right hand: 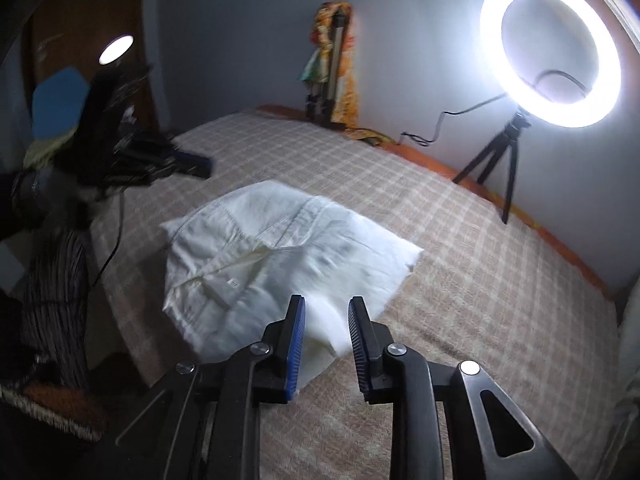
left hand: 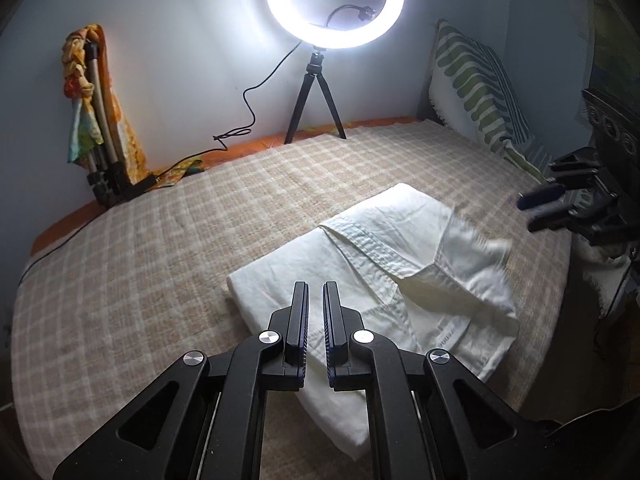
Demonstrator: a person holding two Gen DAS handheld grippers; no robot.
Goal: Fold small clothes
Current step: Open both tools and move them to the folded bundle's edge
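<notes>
At lower centre, the left tool (left hand: pixel 316 292) is seen nearly closed, empty, above the white garment (left hand: pixel 384 264); only the right wrist view shows the right tool (right hand: pixel 326 306) parted, empty.

A bedroom in a home, set up for filming: bed (left hand: pixel 160 248) under a beige checked cover, orange sheet edge (left hand: pixel 72 224) showing along the plain pale wall (left hand: pixel 180 40). At the far edge of the bed against that wall, a lit ring light (left hand: pixel 335 2) on a small black tripod (left hand: pixel 314 100), cable (left hand: pixel 248 120) trailing along the bed's edge; further along the same edge, a folded stand (left hand: pixel 100 128) draped with a colourful cloth (left hand: pixel 84 92). At one end of the bed, a green-striped pillow (left hand: pixel 472 84) propped upright; beyond the opposite side, a dark wooden door (right hand: pixel 88 32).
</notes>
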